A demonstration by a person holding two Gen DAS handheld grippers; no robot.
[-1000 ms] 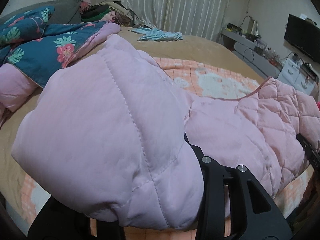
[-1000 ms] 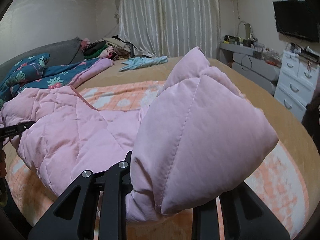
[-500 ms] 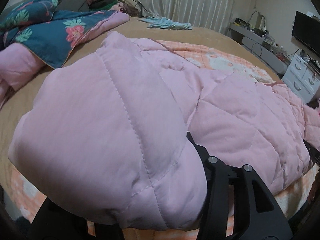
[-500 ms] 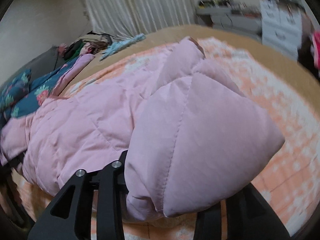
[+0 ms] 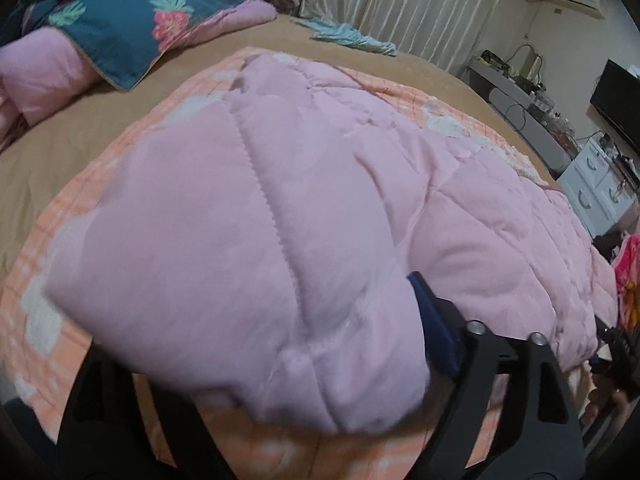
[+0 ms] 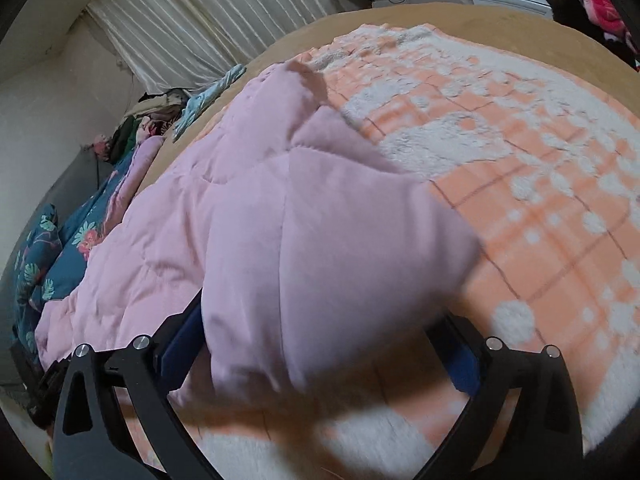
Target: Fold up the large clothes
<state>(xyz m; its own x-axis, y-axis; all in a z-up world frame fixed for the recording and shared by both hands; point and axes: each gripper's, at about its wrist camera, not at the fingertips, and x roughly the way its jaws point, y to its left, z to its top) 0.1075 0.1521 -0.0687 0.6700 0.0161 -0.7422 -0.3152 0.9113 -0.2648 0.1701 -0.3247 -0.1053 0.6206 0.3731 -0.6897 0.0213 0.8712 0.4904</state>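
Note:
A pink quilted jacket (image 5: 280, 200) lies spread on the orange-and-white blanket (image 5: 64, 248) on the bed. My left gripper (image 5: 256, 360) holds a puffy corner of it, which fills the gap between the black fingers (image 5: 436, 328). In the right wrist view the jacket (image 6: 224, 216) stretches off to the left. My right gripper (image 6: 320, 344) has its fingers (image 6: 180, 340) spread wide around the other corner, low over the blanket (image 6: 520, 184). The fingertips are hidden by fabric in both views.
A teal floral duvet (image 5: 120, 20) with a pink lining lies at the far left of the bed. A light blue garment (image 5: 348, 36) lies near the curtains. White drawers (image 5: 596, 192), a TV (image 5: 616, 100) and a desk stand at the right.
Both grippers have come down and forward with the jacket corners. The jacket now lies flat on the blanket. The right jaws have spread wider.

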